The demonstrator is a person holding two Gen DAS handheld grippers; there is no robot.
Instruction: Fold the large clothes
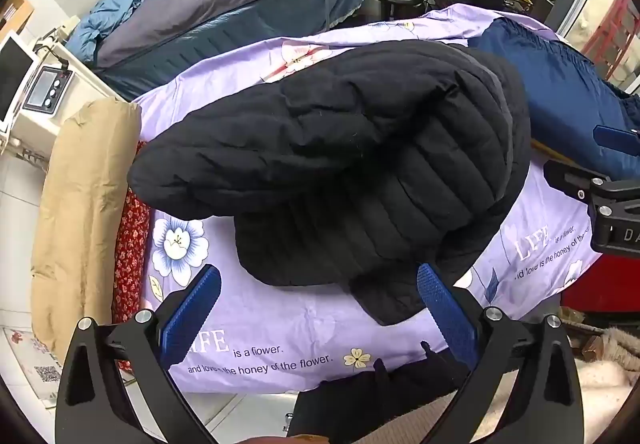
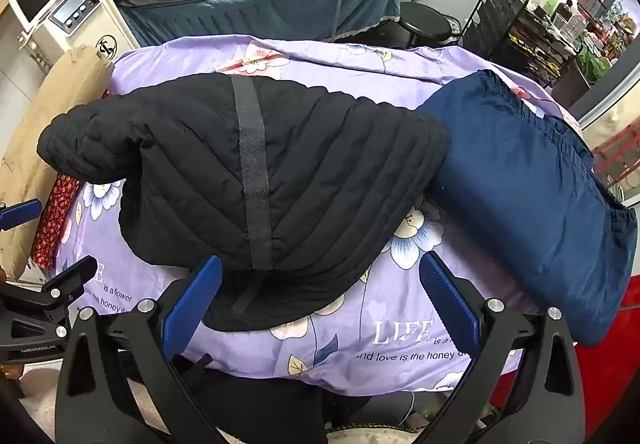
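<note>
Purple bedspread (image 2: 400, 348) bears black jacket (image 2: 248, 172) lying crosswise

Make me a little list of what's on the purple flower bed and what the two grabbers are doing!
surface: purple floral sheet
main garment: black quilted jacket, bunched, one sleeve sticking out sideways
beside it: navy blue garment, touching the jacket's edge
left gripper: open, above the jacket's near edge, holding nothing
right gripper: open, above the jacket's near hem, holding nothing
</note>
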